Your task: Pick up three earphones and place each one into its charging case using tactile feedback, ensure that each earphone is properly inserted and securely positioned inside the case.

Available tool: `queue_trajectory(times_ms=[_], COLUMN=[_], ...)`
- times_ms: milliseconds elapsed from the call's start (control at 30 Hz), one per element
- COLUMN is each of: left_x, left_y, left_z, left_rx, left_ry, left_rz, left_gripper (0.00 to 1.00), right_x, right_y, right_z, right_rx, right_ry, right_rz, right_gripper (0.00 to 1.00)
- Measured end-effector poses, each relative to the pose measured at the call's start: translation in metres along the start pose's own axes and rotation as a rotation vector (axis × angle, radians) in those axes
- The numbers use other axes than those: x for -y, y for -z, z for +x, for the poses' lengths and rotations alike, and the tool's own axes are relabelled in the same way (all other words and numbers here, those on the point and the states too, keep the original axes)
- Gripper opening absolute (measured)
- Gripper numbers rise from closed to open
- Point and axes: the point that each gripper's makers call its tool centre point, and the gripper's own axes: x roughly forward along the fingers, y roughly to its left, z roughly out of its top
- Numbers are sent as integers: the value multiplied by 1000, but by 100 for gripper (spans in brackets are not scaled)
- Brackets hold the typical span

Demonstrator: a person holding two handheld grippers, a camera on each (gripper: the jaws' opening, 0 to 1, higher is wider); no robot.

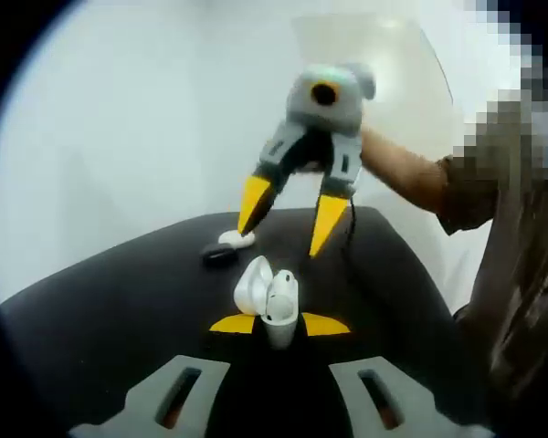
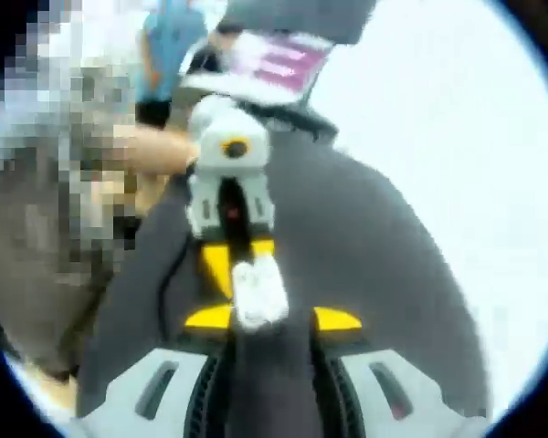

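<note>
My left gripper (image 1: 279,325) is shut on a white charging case (image 1: 269,303), held upright with its lid flipped open to the left. Beyond it, my right gripper (image 1: 279,240) reaches down to the black table (image 1: 119,310) with its yellow fingers (image 1: 253,203) spread open. One fingertip rests beside a white earphone (image 1: 236,239), which lies next to a small black item (image 1: 219,255). In the right gripper view, my right gripper (image 2: 272,319) stands open. The case (image 2: 258,292) shows just ahead of it, held by the left gripper (image 2: 247,274).
A person's bare forearm (image 1: 411,169) and sleeve (image 1: 493,182) come in from the right behind the right gripper. A thin black cable (image 1: 352,228) hangs down to the table. The table's far edge meets a white wall (image 1: 119,137).
</note>
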Motion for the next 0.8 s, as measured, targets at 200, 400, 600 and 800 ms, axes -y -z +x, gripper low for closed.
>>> queue_trajectory(times_ms=[200,400,600,800], left_x=[0,0,0,0], left_y=[0,0,0,1], left_z=[0,0,1,2], left_rx=[-1,-2,-4,-13], left_ry=[4,4,5,16], left_rz=[-12,-19,-20,-42], left_gripper=[14,14,14,14], right_x=[-5,-12,-20,-23], right_y=[10,0,1,-2], right_z=[8,19,25,24], right_rx=[222,459,419,431], right_ry=[-56,-104,-102,-72], right_rz=[95,184,94,3], right_gripper=[44,45,37,31])
